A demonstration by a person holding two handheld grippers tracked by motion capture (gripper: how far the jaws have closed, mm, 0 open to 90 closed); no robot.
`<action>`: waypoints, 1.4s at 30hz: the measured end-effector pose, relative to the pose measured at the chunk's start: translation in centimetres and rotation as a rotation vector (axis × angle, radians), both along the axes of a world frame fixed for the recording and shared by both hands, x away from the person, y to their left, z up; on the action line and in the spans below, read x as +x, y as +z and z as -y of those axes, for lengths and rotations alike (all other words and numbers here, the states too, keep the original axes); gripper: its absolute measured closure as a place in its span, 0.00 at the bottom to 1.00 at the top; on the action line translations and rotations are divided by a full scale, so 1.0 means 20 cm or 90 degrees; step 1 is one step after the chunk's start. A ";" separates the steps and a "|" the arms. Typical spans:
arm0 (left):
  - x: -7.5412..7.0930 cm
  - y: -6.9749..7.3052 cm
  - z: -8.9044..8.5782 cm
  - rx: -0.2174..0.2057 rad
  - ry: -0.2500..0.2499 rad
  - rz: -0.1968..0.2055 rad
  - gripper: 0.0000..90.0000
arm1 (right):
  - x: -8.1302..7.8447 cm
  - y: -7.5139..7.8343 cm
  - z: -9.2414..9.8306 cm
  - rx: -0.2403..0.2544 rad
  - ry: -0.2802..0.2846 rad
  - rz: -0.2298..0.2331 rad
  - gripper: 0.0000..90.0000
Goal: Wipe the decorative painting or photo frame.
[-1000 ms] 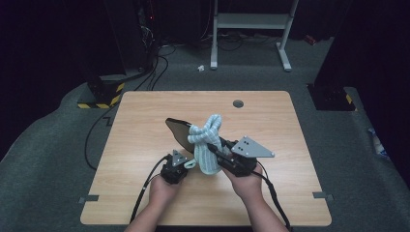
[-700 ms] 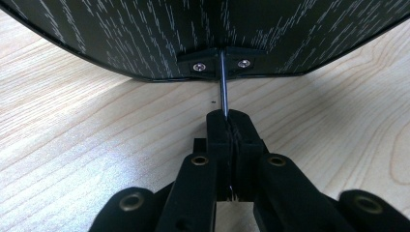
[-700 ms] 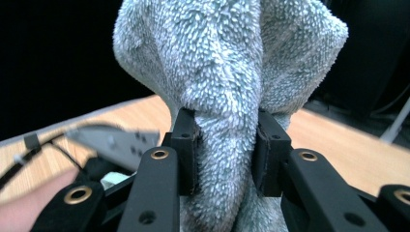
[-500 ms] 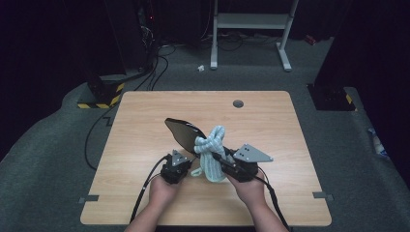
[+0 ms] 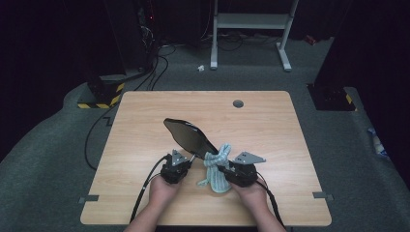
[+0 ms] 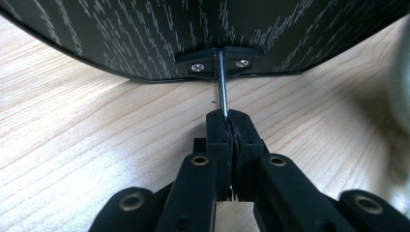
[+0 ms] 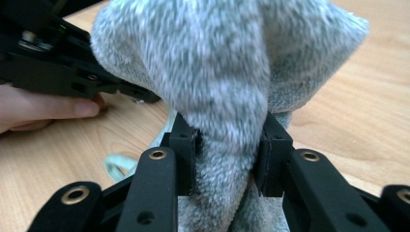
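Note:
A black oval panel (image 5: 189,136) with fine pale streaks (image 6: 193,34) tilts up over the wooden table (image 5: 270,125). A thin metal stem (image 6: 221,87) is screwed to its near edge. My left gripper (image 5: 187,158) (image 6: 231,125) is shut on that stem. A fluffy pale blue-grey cloth (image 5: 217,166) (image 7: 217,63) hangs bunched just right of the panel's near end, its lower part on the table. My right gripper (image 5: 221,169) (image 7: 231,145) is shut on a thick fold of the cloth, both pads pressed into it.
A round cable hole (image 5: 238,103) sits near the table's far edge. Cables trail from both grippers toward the near edge. In the right gripper view, the left gripper (image 7: 48,67) and the hand holding it (image 7: 38,108) are close by on the left.
My right gripper has come down with the cloth, from over the panel's near end to low by the table. The left gripper and the panel have stayed put.

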State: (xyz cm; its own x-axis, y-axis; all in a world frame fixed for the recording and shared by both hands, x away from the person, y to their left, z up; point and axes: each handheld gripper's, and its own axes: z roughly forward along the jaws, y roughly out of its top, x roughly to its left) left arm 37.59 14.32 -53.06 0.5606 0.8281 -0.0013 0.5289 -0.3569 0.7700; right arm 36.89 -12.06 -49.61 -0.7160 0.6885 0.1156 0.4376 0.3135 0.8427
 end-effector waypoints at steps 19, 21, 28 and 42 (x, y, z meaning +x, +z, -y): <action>-0.01 0.00 0.01 0.023 0.003 0.013 0.98 | 0.01 -0.03 -0.02 -0.039 -0.015 -0.030 0.74; -0.01 0.00 0.01 0.023 0.003 0.013 0.99 | -0.04 0.03 0.01 -0.018 -0.015 0.001 0.74; -0.01 0.00 0.01 0.019 0.007 0.010 0.98 | -0.02 0.12 0.00 -0.002 -0.005 0.033 0.74; 0.00 0.00 0.01 0.024 0.009 0.012 0.98 | 0.23 -0.14 -0.08 -0.015 0.012 -0.109 0.74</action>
State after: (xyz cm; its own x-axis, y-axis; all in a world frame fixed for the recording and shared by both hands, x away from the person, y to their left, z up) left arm 37.52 14.19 -53.02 0.5487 0.8350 0.0410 0.5192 -0.3788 0.7661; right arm 41.40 -10.42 -52.35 -0.6995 0.6795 0.2214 0.5686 0.3415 0.7484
